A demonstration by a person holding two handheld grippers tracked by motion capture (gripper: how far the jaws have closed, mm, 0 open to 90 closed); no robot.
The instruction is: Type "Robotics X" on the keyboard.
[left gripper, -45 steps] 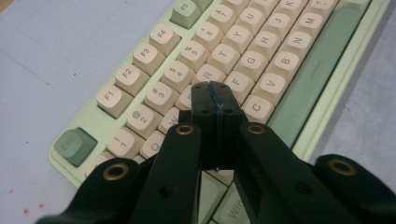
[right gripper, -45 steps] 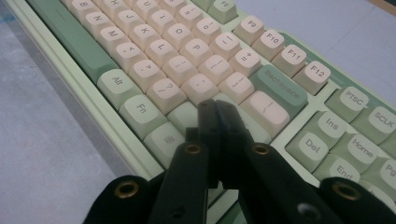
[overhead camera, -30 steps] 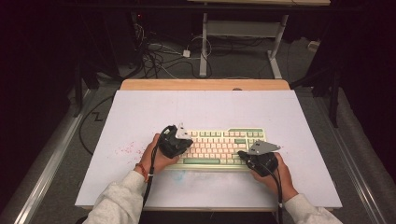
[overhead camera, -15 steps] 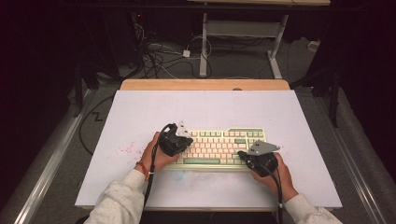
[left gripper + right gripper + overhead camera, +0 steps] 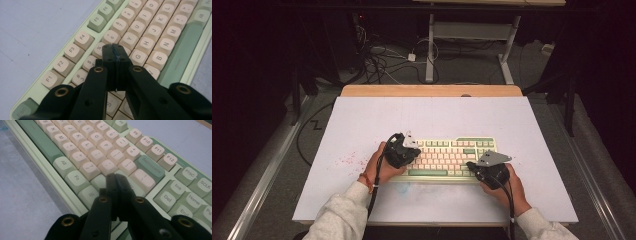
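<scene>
A pale green keyboard with cream and green keys lies on the white table top, near the front. My left gripper hovers over the keyboard's left end, shut with nothing between its jaws. In the left gripper view its tips sit over the keys around the upper letter rows of the keyboard. My right gripper is shut and empty at the keyboard's right part. In the right gripper view its tips point at the keys left of the backspace on the keyboard.
The white table top has a wooden strip along its far edge and faint pink specks at the left. Cables and metal desk legs lie on the floor beyond.
</scene>
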